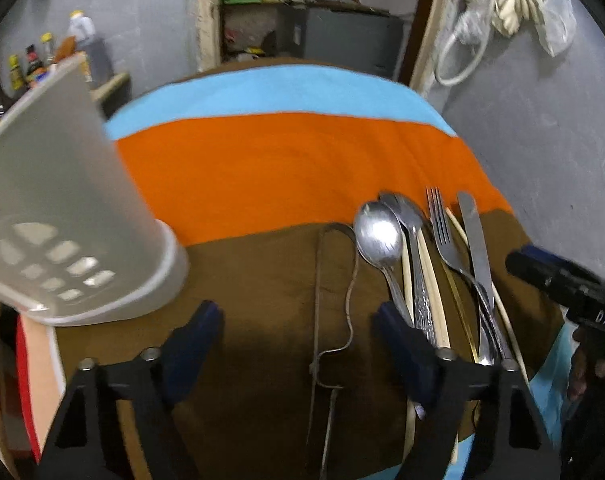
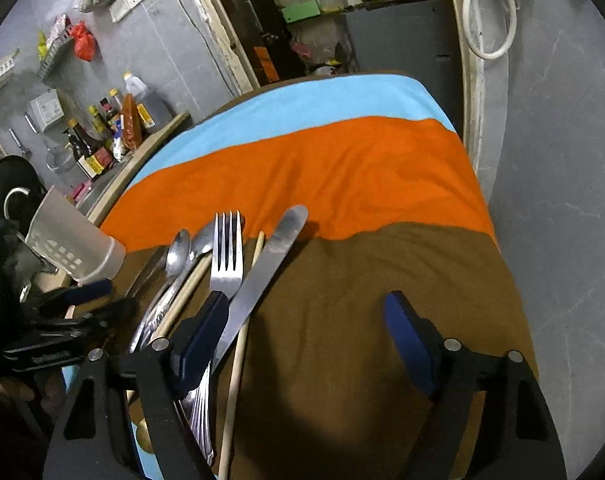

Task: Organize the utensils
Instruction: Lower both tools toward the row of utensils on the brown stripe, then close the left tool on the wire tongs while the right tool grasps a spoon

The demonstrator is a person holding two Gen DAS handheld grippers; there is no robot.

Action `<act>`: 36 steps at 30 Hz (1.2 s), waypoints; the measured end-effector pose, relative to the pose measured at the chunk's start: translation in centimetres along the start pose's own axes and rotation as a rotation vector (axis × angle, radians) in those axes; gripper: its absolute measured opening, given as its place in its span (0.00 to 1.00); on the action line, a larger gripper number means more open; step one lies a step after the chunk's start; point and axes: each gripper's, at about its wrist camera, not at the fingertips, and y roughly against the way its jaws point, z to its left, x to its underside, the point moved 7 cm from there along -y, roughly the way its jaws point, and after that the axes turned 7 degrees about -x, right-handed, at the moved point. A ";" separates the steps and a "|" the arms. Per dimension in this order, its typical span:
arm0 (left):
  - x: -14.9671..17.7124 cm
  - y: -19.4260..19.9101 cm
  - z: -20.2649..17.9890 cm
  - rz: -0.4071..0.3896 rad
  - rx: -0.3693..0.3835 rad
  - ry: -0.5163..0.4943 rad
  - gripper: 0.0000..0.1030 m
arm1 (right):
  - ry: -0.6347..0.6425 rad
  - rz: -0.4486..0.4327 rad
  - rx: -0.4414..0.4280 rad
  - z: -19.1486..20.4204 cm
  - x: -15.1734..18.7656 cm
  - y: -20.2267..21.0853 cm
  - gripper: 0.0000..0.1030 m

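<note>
Left wrist: left claw (image 1: 298,344) hovers spread above tongs (image 1: 330,300).

dim indoor light | motion blur | fisheye edge warp, black corners

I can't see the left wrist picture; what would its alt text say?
An open claw hovers above a brown, orange and blue cloth, with spoons, a fork, a knife and chopsticks lying side by side at right. A white plastic holder lies tipped at left.
</note>
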 end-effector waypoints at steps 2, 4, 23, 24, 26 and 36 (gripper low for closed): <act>-0.1 -0.5 -0.3 0.012 -0.002 -0.015 0.65 | 0.003 -0.003 -0.008 -0.1 -0.1 -0.3 0.69; -0.4 -0.8 -0.7 0.013 0.004 -0.031 0.64 | -0.002 -0.001 -0.022 -0.3 -0.6 -0.4 0.64; -3.6 -3.1 -2.7 0.124 0.101 -0.065 0.26 | -0.115 0.087 -0.209 -0.7 -3.2 -5.3 0.22; -3.6 -3.2 -2.7 0.125 0.095 -0.070 0.23 | -0.132 0.086 -0.218 -0.8 -3.2 -5.3 0.18; -3.7 -3.2 -2.6 0.131 0.099 -0.072 0.22 | -0.150 0.087 -0.230 -0.9 -3.1 -5.5 0.17; -4.1 0.3 -1.7 0.043 0.137 -0.009 0.22 | -0.148 0.042 -0.248 1.1 -3.4 -2.9 0.05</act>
